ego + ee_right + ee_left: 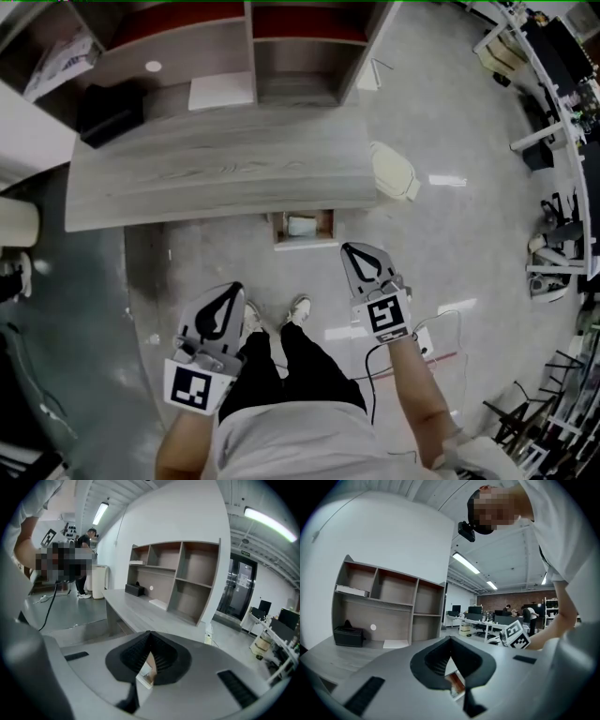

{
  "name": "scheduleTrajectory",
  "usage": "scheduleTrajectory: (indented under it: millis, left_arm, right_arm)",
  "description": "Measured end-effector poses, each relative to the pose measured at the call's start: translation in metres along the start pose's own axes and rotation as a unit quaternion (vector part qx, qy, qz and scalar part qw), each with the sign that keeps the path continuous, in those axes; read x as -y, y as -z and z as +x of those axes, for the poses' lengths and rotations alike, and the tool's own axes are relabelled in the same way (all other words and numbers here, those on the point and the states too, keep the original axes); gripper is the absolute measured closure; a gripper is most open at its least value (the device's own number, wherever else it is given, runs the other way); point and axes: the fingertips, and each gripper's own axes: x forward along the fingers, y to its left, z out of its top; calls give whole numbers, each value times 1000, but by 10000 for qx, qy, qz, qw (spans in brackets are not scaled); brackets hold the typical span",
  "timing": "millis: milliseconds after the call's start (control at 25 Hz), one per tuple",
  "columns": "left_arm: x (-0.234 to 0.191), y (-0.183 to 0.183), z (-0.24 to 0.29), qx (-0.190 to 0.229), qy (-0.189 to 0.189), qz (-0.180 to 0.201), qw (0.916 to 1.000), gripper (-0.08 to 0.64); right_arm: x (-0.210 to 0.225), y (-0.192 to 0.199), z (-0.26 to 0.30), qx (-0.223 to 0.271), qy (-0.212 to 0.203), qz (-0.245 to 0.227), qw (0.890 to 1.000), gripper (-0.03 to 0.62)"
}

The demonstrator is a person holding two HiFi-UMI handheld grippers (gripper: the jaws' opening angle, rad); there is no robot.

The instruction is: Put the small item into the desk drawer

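Note:
A grey wooden desk [225,169] stands ahead of me. Under its front edge a small drawer [277,228] is pulled out, and a pale small item [302,226] lies inside it. My left gripper [230,291] hangs low over the floor, near the person's feet and left of the drawer. It is shut and holds nothing. My right gripper [352,249] is just right of the drawer, also shut and empty. In the left gripper view the jaws [450,639] meet at their tips. In the right gripper view the gripper [149,633] is likewise shut, with the drawer [149,673] showing below it.
A shelf unit [248,37] rises at the back of the desk. On the desk sit a black box [111,112] and a white sheet [221,91]. A white bin [395,172] stands at the desk's right end. Cables [441,352] lie on the floor at right.

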Motion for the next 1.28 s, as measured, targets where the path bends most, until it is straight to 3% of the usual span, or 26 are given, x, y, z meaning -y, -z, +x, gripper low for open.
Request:
scheduleTrajectory:
  millis: [160, 600, 800, 1000, 1280]
  left_arm:
    - [-7, 12, 6, -114, 2, -130, 9998, 543]
    - [-15, 68, 6, -608, -93, -388, 9974, 543]
    - [-17, 96, 7, -791, -120, -544, 9953, 543]
    - [-8, 119, 10, -883, -11, -704, 9936, 543]
    - [-10, 124, 6, -779, -145, -855, 9932, 543]
  right_arm:
    - [-8, 23, 43, -344, -281, -385, 9983, 569]
    - [-28, 109, 144, -1128, -834, -823, 9867, 566]
    - [-27, 132, 177, -1305, -864, -996, 9826, 511]
    - [-34, 155, 201, -1591, -1023, -1429, 9715, 503]
    - [-41, 171, 219, -1948, -1192, -1841, 9560, 486]
